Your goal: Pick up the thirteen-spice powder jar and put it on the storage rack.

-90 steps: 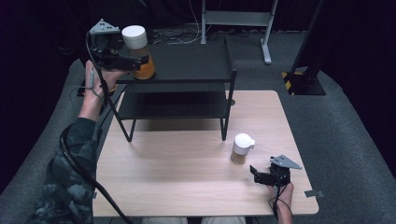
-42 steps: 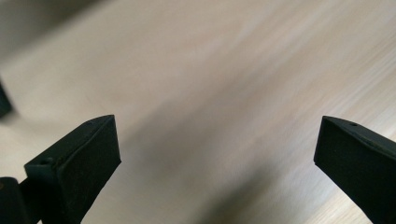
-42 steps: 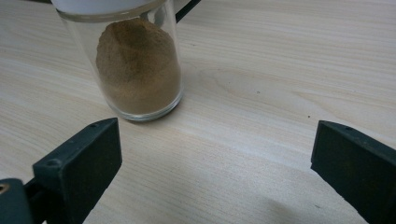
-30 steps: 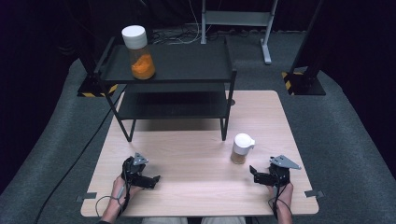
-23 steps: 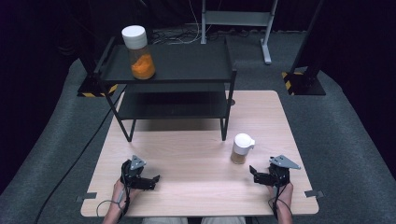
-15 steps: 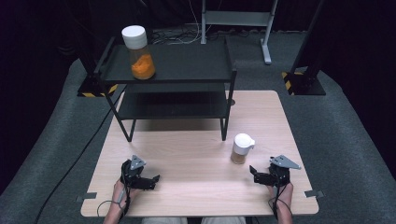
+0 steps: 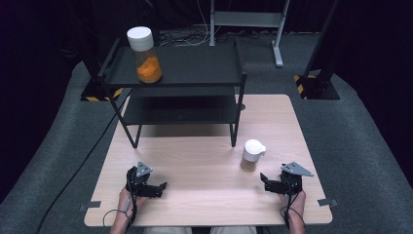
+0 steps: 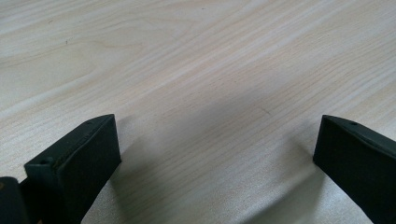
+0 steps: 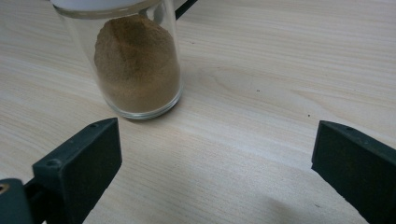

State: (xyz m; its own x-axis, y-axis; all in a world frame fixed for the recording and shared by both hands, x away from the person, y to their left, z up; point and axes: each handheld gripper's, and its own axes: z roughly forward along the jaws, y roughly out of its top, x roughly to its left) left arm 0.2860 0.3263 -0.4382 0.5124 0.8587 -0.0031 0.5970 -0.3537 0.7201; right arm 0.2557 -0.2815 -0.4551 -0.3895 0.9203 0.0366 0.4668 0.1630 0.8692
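High view: both claws rest low on the pale wooden bench (image 7: 195,161), near its close edge, each held by a hand coming up from below.
Left claw (image 7: 158,187): lies on the bench at the near left, jaws pointing toward the middle; in the left gripper view its two black jaws stand wide apart with nothing between them, just bare wood grain (image 8: 201,93).
Right claw (image 7: 264,179): lies on the bench at the near right, a grey three-cornered plate on top, jaws pointing toward the left claw; in the right gripper view its jaws are spread wide and hold nothing.
Clear glass jar of brown powder with a white lid (image 7: 252,155): stands upright on the bench just ahead of the right claw and a little beyond it, apart from both jaws; in the right gripper view the jar (image 9: 137,65) sits past the tip of the jaw at the picture's left, not between the two.
Clear jar of orange powder with a white lid (image 7: 145,56): upright on the top level of the black two-tier metal rack (image 7: 195,68), well away from both claws, on the left claw's side.
Rack: stands at the far part of the bench, well beyond both claws.
Cable: a black lead trails from the left claw off the near left of the bench.
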